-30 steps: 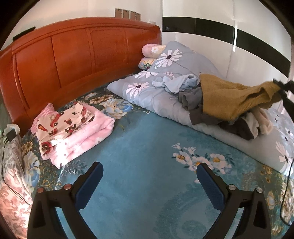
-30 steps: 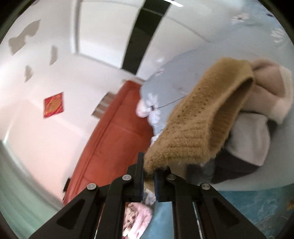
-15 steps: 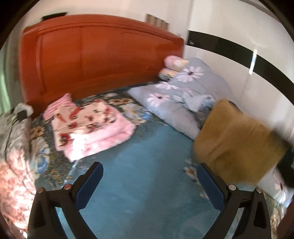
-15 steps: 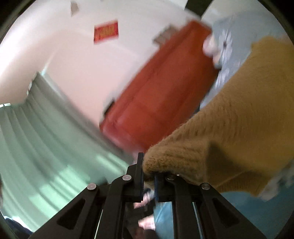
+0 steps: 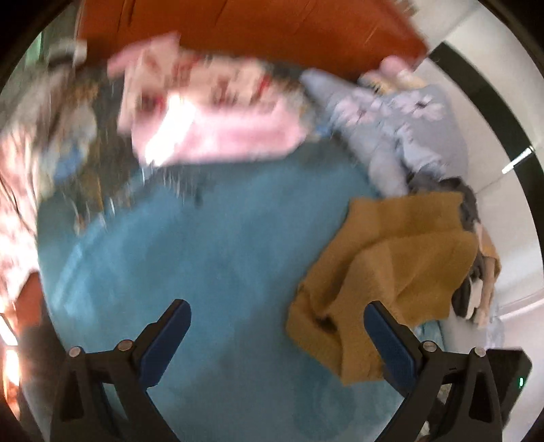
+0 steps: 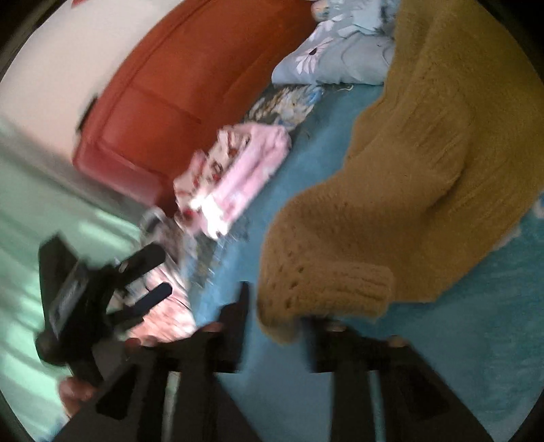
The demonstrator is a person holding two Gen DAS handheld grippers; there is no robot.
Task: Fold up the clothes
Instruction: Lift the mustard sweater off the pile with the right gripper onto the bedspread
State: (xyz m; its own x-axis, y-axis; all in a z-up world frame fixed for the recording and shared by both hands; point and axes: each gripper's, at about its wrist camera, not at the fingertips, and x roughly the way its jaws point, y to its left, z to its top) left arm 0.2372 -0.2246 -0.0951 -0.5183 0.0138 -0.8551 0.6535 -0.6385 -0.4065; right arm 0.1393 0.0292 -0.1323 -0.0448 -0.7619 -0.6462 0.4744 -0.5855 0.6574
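Observation:
A mustard knit sweater (image 5: 391, 272) lies crumpled on the blue bedspread (image 5: 221, 255) at the right, also filling the right wrist view (image 6: 425, 187). My left gripper (image 5: 277, 326) is open and empty above the bedspread, its right finger just in front of the sweater's edge. My right gripper (image 6: 275, 312) has its jaws apart, with the sweater's cuff (image 6: 323, 292) lying between and just beyond the tips. The left gripper also shows in the right wrist view (image 6: 142, 275), held by a hand.
A folded pink stack (image 5: 210, 112) lies near the red headboard (image 5: 255, 27). A grey flowered duvet (image 5: 401, 122) and a pile of other clothes (image 5: 476, 265) lie along the wall at the right. A flowered pillow (image 5: 20, 163) is at the left.
My right gripper has opened from its closed grip on the sweater. The sweater has come off the pile onto the blue bedspread. Both cameras swung fast and tilted down.

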